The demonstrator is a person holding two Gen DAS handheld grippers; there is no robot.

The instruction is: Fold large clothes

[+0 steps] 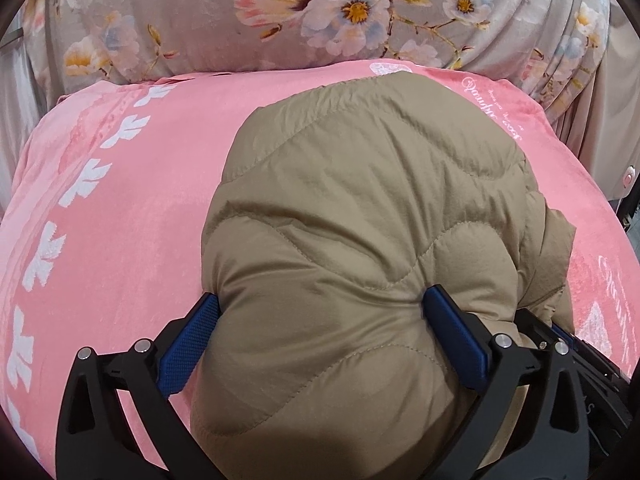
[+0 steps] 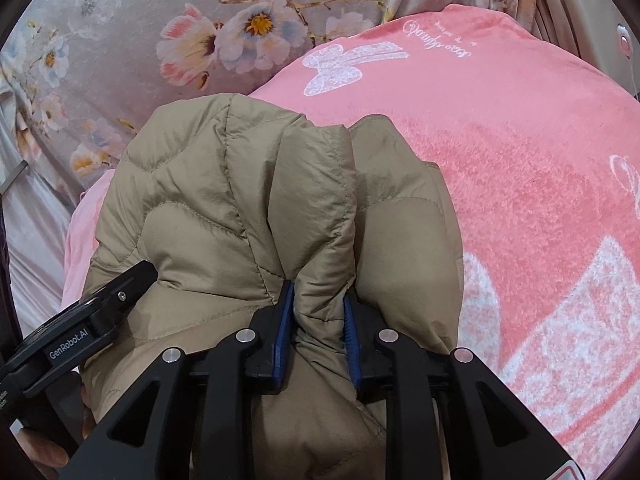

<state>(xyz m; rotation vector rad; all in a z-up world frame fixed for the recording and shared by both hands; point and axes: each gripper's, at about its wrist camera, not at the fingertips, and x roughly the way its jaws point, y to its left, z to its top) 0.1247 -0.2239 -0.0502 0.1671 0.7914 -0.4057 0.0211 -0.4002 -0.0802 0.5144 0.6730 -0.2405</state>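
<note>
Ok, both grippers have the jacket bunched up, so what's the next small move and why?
Probably lower the jacket onto the pink blanket and release: the left gripper and right gripper both clamp thick folded padding, and the bundle looks compact already.

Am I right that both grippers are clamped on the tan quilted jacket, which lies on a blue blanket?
Not quite: the blanket is pink, as the left wrist view shows. Both the left gripper and right gripper do clamp the tan quilted jacket.
</note>
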